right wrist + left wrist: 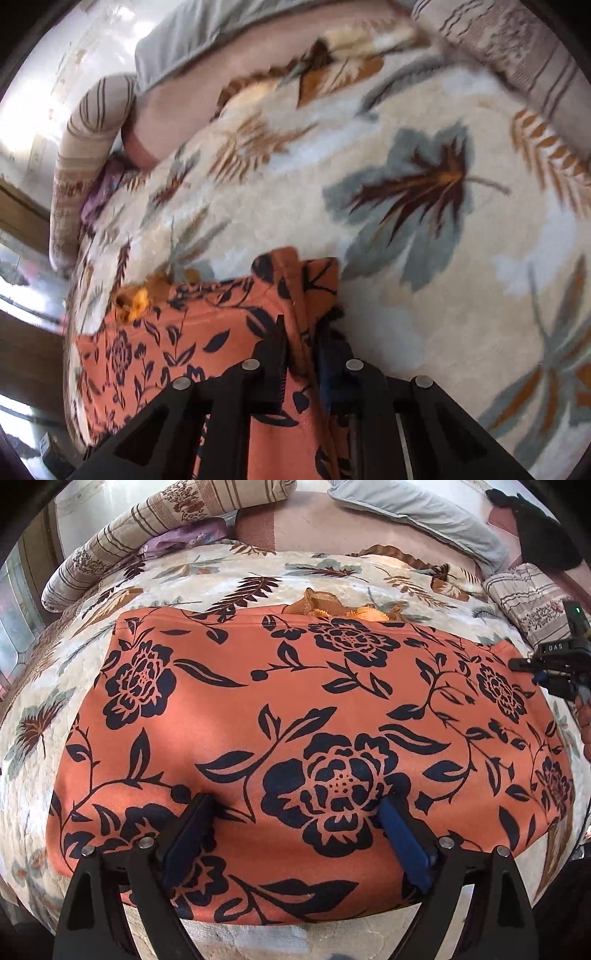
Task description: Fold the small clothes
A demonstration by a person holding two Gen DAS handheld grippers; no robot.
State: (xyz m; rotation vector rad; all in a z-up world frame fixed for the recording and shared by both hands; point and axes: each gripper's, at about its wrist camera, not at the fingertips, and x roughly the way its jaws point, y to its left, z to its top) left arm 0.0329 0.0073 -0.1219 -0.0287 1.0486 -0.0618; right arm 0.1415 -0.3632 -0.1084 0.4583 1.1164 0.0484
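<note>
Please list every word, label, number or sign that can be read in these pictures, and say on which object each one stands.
"DAS": white letters on the black body of the right hand-held gripper, seen in the left wrist view at the right edge.
No other text: the orange floral garment, the leaf-print blanket and the striped pillows carry only patterns.

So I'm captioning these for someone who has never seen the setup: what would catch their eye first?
The orange garment with dark navy flowers dominates, spread flat across the middle of a cream leaf-patterned blanket. The left gripper hangs over its near edge with jaws wide apart. At the garment's right edge, the right gripper has its jaws pinched on a fold of the cloth.
</note>
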